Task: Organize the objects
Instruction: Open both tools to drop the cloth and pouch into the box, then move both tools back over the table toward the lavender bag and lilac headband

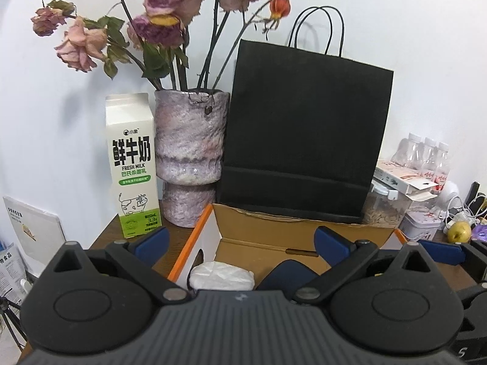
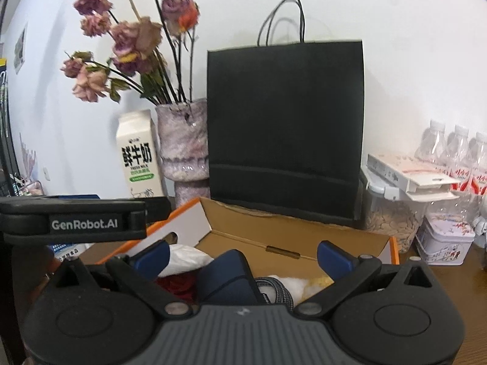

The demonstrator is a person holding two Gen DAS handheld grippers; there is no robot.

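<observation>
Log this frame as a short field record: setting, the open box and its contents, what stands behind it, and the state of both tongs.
setting: wooden table against a white wall
box: open cardboard box
contents: white bag, dark blue item, grey cable
behind box: black paper bag, vase of dried roses, milk carton
left tongs: open, empty
right tongs: open, empty

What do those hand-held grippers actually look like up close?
Each hand-held gripper (left, right) has a ribbed grey body, two rounded black housings, black linkage bars with silver pins, and blue fingers. The left one's side reads GenRobot.AI in white.
</observation>
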